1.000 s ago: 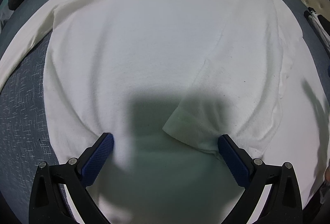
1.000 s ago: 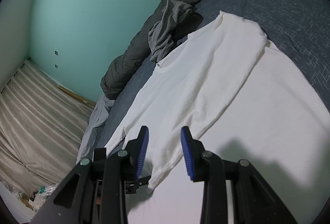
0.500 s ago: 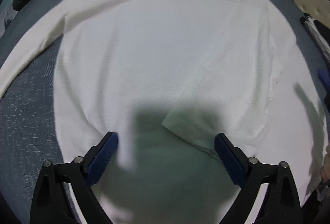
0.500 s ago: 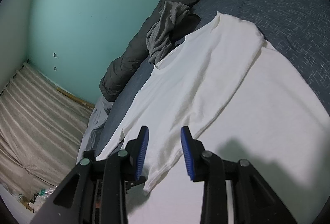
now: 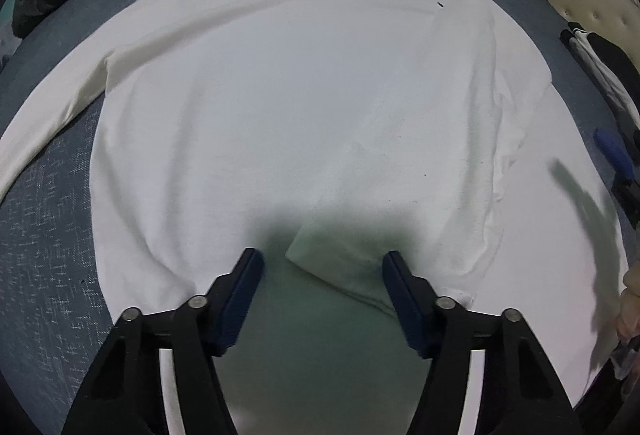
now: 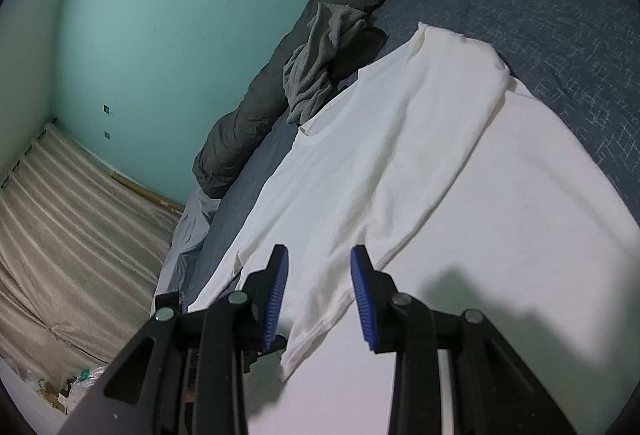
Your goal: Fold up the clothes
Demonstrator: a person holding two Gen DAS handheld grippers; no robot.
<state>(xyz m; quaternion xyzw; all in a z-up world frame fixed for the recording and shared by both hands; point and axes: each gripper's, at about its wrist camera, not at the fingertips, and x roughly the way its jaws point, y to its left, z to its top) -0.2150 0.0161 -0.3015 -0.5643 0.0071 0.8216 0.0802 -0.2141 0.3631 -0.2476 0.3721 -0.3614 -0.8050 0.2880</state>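
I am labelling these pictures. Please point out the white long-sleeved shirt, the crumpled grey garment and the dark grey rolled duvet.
White long-sleeved shirt (image 5: 280,107): left wrist view, on the chest.
Crumpled grey garment (image 6: 316,71): right wrist view, on its middle folds.
Dark grey rolled duvet (image 6: 256,107): right wrist view, on its lower part.

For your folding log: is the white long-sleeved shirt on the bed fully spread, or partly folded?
Partly folded. One sleeve lies folded across the white shirt, cuff near the hem; the other sleeve lies stretched out on the bedcover.

Dark duvet (image 6: 320,35) bunched along the top, grey garment (image 6: 316,75) crumpled against it, teal wall (image 6: 180,35) upper left, striped curtain (image 6: 72,235) lower left.
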